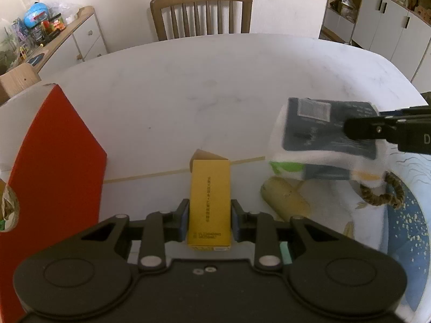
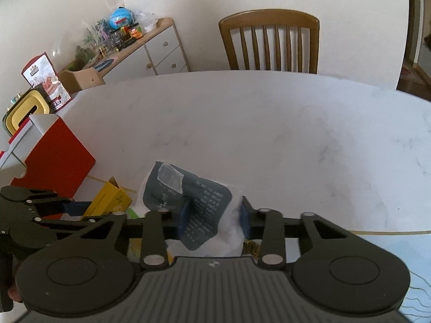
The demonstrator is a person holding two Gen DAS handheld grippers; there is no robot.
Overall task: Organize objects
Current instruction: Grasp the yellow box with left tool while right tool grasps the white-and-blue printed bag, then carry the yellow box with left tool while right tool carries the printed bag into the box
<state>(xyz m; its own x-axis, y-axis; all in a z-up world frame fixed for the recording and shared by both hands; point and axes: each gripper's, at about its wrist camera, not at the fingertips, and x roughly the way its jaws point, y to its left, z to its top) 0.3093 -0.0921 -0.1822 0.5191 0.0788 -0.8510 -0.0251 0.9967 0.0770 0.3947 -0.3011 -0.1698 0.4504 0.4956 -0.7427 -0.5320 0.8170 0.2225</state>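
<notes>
Left wrist view: left tongs point(image 1: 209, 219) are seen pinching a yellow box point(image 1: 209, 202) across its narrow sides, pads flat on both faces, far flap open. The box is held low over the white marble bench point(image 1: 215, 80), whether touching cannot be told. A red carton point(image 1: 58, 167) is stood just to the left, a banana-like yellow item point(image 1: 285, 199) and a braided cord point(image 1: 388, 195) are seen to the right on a blue patterned mat point(image 1: 409, 228). The right tongs point(image 1: 358, 130) are seen from the side, clamped on a dark-labelled white packet point(image 1: 326, 132), held above the mat and motion-blurred. Right wrist view: the right tongs point(image 2: 214, 219) are shown pressed onto the packet point(image 2: 188, 193), film bunched between the pads, the grip off-centre toward one corner. The yellow box point(image 2: 107, 202) and left tongs point(image 2: 75, 206) are seen lower left, just beside the red carton point(image 2: 54, 158). Judgement: both items are probably being carried to a grouping spot, likely near the carton. The box should be kept level, lowered until its base is flat on the bench, then released by a straight opening. The packet is soft and could slip or swing; slow travel and a low release are advised. The two tongs are close together, so paths should be kept apart.
</notes>
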